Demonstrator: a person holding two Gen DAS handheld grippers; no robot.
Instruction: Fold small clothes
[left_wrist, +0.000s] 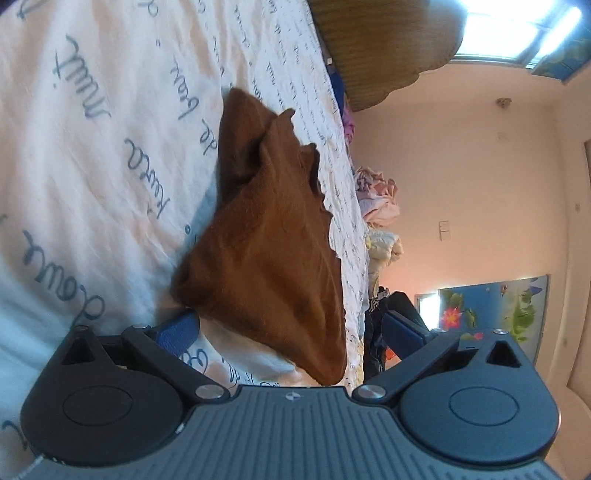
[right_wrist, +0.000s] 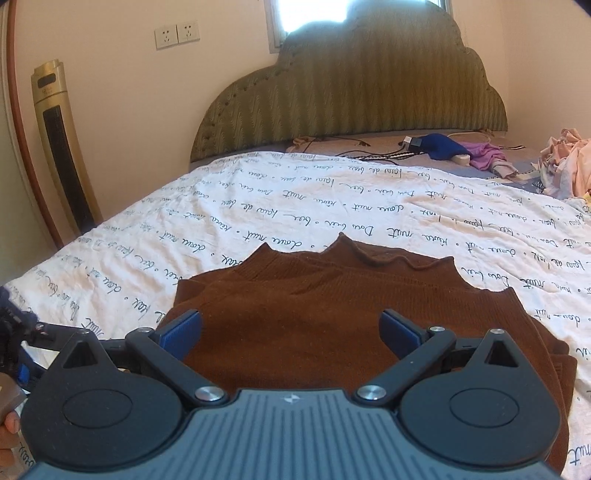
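Right gripper (right_wrist: 291, 334), blue-padded fingers (right_wrist: 183, 332) spreading wide and gripping nothing, is hovering over the brown knit garment (right_wrist: 314, 306), which is lying folded on the bed sheet (right_wrist: 258, 206) directly ahead. Left gripper (left_wrist: 291, 332), equally wide and empty, is viewing the same ribbed, scallop-edged garment (left_wrist: 269, 236) sideways. The white sheet is carrying cursive script; beyond it, a striped, scalloped headboard (right_wrist: 351, 92) is standing.

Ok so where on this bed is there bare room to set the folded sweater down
Bare printed sheet lies between the brown sweater and the headboard, and left of the sweater. Crowded: cables, blue cloth and the clothes pile at the head and right.
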